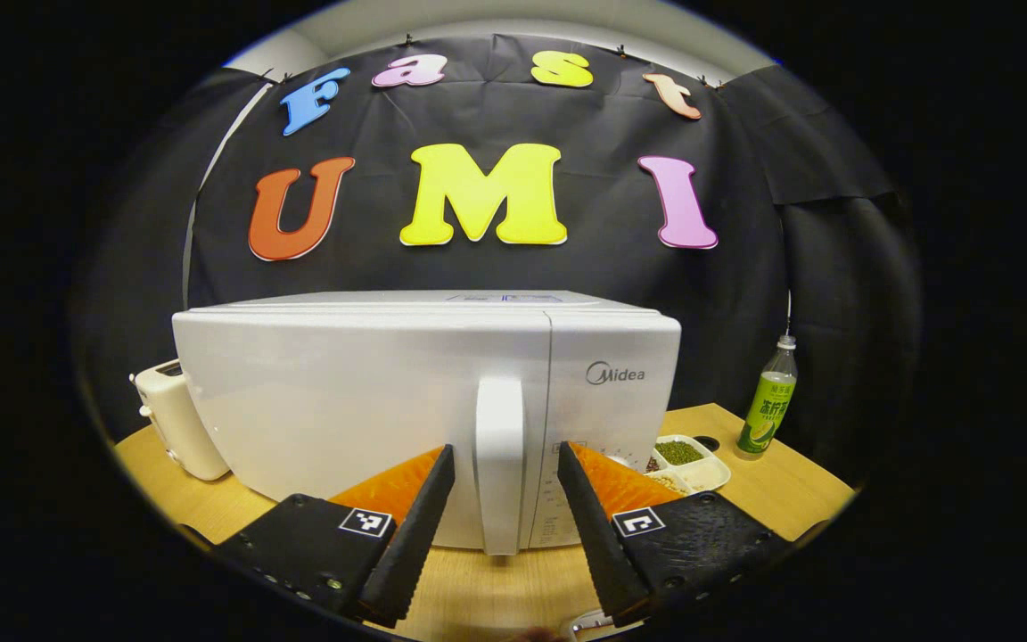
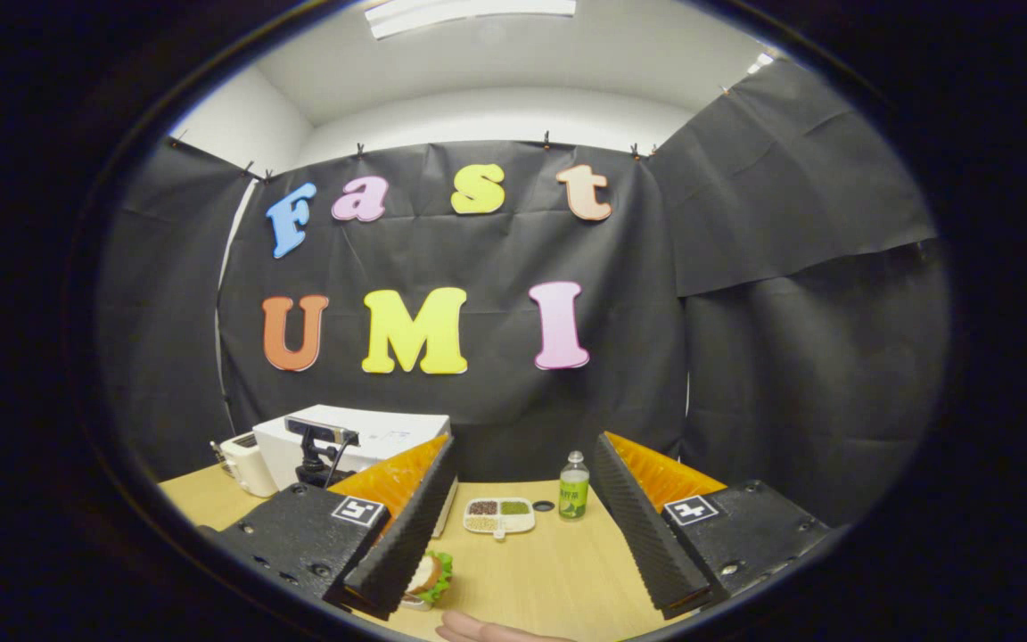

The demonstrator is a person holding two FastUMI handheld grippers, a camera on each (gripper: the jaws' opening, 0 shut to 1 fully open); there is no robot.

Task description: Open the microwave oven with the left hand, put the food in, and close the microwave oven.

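Microwave (image 1: 362,401): glossy white box, door closed, on the wooden table (image 1: 496,597). Handle (image 1: 499,464): smooth upright bar between the ridged fingers of the left gripper (image 1: 503,522), spread, not touching. Right gripper (image 2: 522,526): spread, empty. Sandwich (image 2: 429,578): round, leafy edge, near table's front.

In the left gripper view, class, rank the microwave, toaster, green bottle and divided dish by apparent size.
1. microwave
2. toaster
3. Green bottle and divided dish: look alike, unranked.
The microwave stands nearest the camera, which exaggerates it.

The wooden table (image 1: 772,490) carries microwave (image 1: 371,401), toaster (image 1: 176,419), bottle (image 1: 768,401), tray (image 1: 692,464), sandwich (image 2: 429,578).
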